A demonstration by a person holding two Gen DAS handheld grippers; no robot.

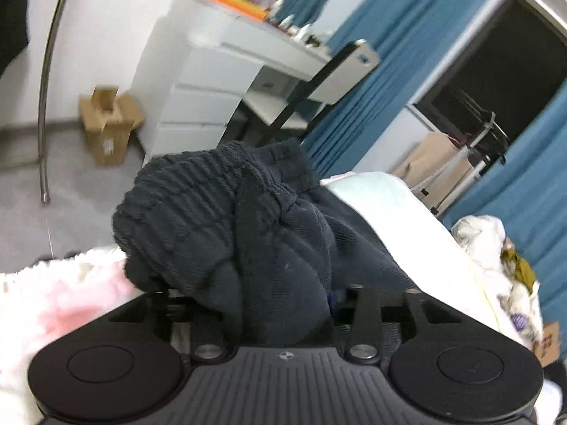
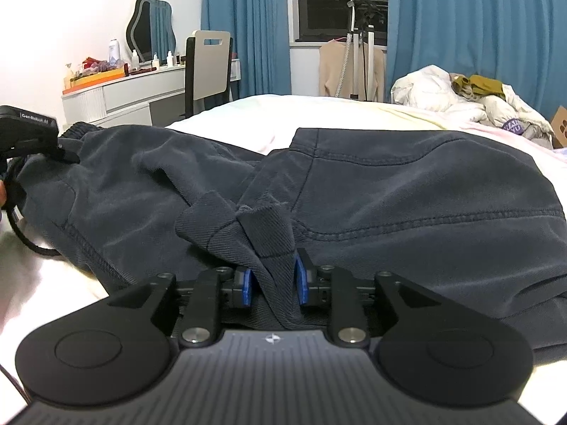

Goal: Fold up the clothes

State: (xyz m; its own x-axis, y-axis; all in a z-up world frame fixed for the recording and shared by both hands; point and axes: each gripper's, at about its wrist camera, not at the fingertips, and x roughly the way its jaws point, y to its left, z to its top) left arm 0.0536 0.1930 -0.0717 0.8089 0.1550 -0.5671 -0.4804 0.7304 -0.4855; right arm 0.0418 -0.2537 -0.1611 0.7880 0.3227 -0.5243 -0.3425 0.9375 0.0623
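Dark navy trousers [image 2: 389, 184] lay spread across the white bed [image 2: 319, 109], waistband end toward the left side of the right wrist view, leg part running to the right. Right gripper [image 2: 274, 283] sat low over the near edge of the trousers w/ a bunched fold of fabric standing up between its blue pads [image 2: 247, 287]; pads looked close against the cloth on both sides, so clenched on the fold, though the grip seemed loose. Left gripper [image 1: 269, 301] had the ribbed waistband [image 1: 198, 205] bundled up in front of it, cloth filling the gap between its fingers and hiding the pads, so can't tell for sure whether it was pinching or just buried in fabric. Left gripper's body also showed at the far left of the right view, at the waistband. Bkgd: blue curtains [image 2: 244, 28], white dresser [image 1: 198, 81], chair [image 2: 209, 67], heap of light bedding [image 2: 460, 99] at the bed's far right corner, cardboard box [image 1: 106, 124] on the floor.
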